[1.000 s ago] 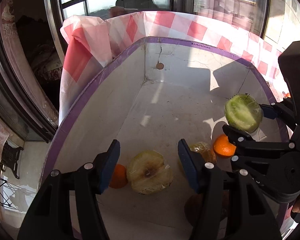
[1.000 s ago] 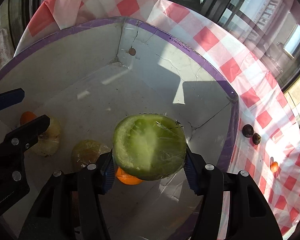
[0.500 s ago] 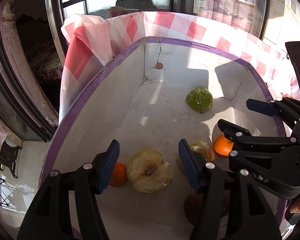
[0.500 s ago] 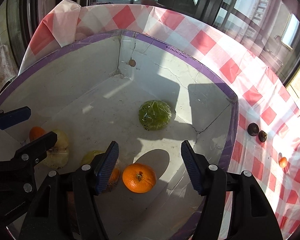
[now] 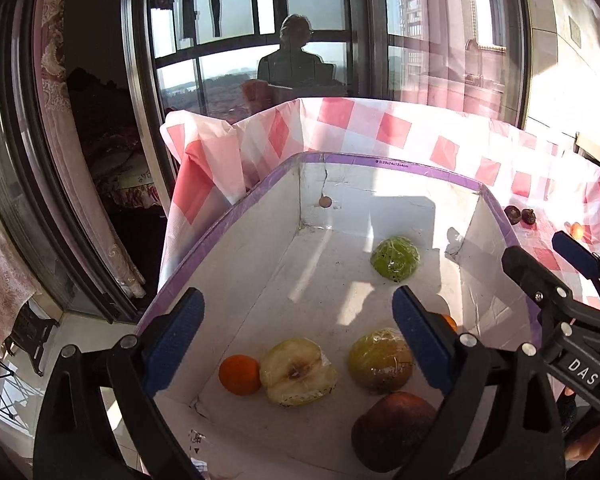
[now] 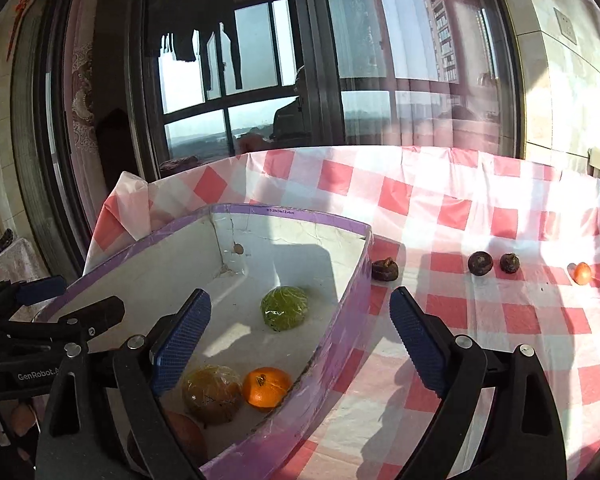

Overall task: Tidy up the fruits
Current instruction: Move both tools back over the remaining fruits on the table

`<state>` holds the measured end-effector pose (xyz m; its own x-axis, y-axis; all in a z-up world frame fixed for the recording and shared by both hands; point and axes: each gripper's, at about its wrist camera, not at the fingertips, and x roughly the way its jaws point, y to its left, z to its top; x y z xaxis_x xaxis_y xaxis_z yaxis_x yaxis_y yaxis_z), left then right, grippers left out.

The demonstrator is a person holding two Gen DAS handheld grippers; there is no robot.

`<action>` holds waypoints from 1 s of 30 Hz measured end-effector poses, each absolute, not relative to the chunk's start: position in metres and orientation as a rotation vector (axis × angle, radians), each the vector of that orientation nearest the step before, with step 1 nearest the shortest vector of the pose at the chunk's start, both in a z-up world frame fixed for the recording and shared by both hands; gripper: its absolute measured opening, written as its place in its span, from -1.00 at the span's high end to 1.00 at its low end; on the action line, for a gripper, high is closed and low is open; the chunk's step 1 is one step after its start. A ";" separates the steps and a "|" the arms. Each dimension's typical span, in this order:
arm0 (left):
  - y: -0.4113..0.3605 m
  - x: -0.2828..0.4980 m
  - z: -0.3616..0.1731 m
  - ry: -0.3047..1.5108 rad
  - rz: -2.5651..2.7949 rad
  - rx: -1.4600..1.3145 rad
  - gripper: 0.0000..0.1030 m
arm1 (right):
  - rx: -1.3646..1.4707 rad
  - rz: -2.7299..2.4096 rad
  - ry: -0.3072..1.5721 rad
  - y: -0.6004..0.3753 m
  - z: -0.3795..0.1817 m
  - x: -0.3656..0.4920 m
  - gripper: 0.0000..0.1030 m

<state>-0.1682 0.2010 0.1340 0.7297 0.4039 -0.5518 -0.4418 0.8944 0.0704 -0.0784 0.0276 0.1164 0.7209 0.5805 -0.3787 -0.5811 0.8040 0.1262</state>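
Note:
A white box with a purple rim (image 5: 420, 168) (image 6: 300, 216) holds fruit. A wrapped green fruit half (image 5: 395, 258) (image 6: 284, 307) lies near its far wall. A cut apple half (image 5: 298, 372), a small orange (image 5: 239, 374), a wrapped yellowish fruit (image 5: 380, 360) (image 6: 212, 394) and a dark red fruit (image 5: 394, 428) lie nearer. Another orange (image 6: 266, 392) sits by the right wall. My left gripper (image 5: 296, 344) is open and empty above the box. My right gripper (image 6: 300, 340) is open and empty over the box's right rim.
On the red-checked tablecloth (image 6: 480, 320) right of the box lie three dark shrivelled fruits (image 6: 385, 269) (image 6: 480, 263) (image 6: 509, 263) and a small orange fruit (image 6: 581, 273). A window stands behind the table.
My right gripper opened and let go of the green fruit half, which now lies in the box. Both grippers have since pulled back and up; the right one has swung right.

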 end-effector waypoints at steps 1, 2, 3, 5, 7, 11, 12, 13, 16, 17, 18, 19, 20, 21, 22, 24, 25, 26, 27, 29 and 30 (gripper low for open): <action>0.187 -0.171 0.145 0.538 0.450 -0.038 -0.94 | 0.034 0.615 0.398 0.012 0.118 -0.077 -0.71; 0.172 -0.174 0.155 0.483 0.431 -0.012 -0.96 | 0.072 0.584 0.384 -0.006 0.119 -0.073 -0.71; 0.155 -0.176 0.164 0.422 0.400 0.018 -0.96 | 0.106 0.551 0.378 -0.024 0.118 -0.069 -0.71; 0.118 -0.180 0.178 0.321 0.314 0.083 -0.96 | 0.149 0.466 0.387 -0.057 0.113 -0.057 -0.71; 0.076 -0.175 0.183 0.252 0.221 0.152 -0.96 | 0.163 0.355 0.422 -0.090 0.103 -0.041 -0.71; 0.007 -0.124 0.161 0.358 0.119 0.236 -0.96 | 0.246 0.184 0.493 -0.158 0.079 -0.016 -0.71; -0.007 -0.110 0.151 0.393 0.084 0.236 -0.96 | 0.276 0.149 0.508 -0.175 0.073 -0.012 -0.71; -0.015 -0.095 0.142 0.434 0.048 0.214 -0.96 | 0.299 0.121 0.520 -0.190 0.068 -0.009 -0.71; -0.025 -0.037 0.108 0.569 -0.038 0.084 -0.96 | 0.325 0.051 0.545 -0.223 0.055 -0.002 -0.71; -0.027 -0.021 0.098 0.576 0.006 0.062 -0.96 | 0.328 0.033 0.558 -0.230 0.050 0.000 -0.71; -0.029 -0.004 0.090 0.570 0.063 0.060 -0.96 | 0.335 0.019 0.575 -0.236 0.045 0.002 -0.71; -0.032 0.012 0.082 0.568 0.097 0.060 -0.96 | 0.375 0.022 0.601 -0.244 0.039 0.005 -0.72; -0.032 0.030 0.075 0.584 0.104 0.048 -0.96 | 0.410 0.027 0.606 -0.250 0.036 0.004 -0.72; -0.033 0.045 0.070 0.604 0.098 0.022 -0.96 | 0.426 0.028 0.607 -0.253 0.034 0.004 -0.72; -0.031 0.057 0.066 0.613 0.079 -0.017 -0.96 | 0.432 0.034 0.609 -0.254 0.033 0.004 -0.72; -0.025 0.079 0.057 0.604 0.047 -0.118 -0.96 | 0.426 0.040 0.631 -0.251 0.031 0.007 -0.72; -0.020 0.087 0.052 0.606 0.037 -0.176 -0.96 | 0.424 0.045 0.641 -0.251 0.031 0.009 -0.72; -0.014 0.094 0.046 0.618 0.025 -0.239 -0.96 | 0.428 0.054 0.645 -0.251 0.030 0.009 -0.72; -0.007 0.100 0.039 0.633 0.004 -0.312 -0.96 | 0.439 0.060 0.646 -0.252 0.029 0.010 -0.72; 0.006 0.106 0.031 0.660 -0.053 -0.425 -0.95 | 0.454 0.055 0.650 -0.255 0.027 0.011 -0.72; 0.012 0.103 0.033 0.621 -0.089 -0.457 -0.96 | 0.457 0.057 0.669 -0.255 0.027 0.015 -0.72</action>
<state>0.1029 0.0118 0.0330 0.8130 -0.2148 -0.5412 -0.0551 0.8969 -0.4387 0.0148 -0.2554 0.0266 0.7870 0.1953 -0.5852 0.0938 0.8996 0.4265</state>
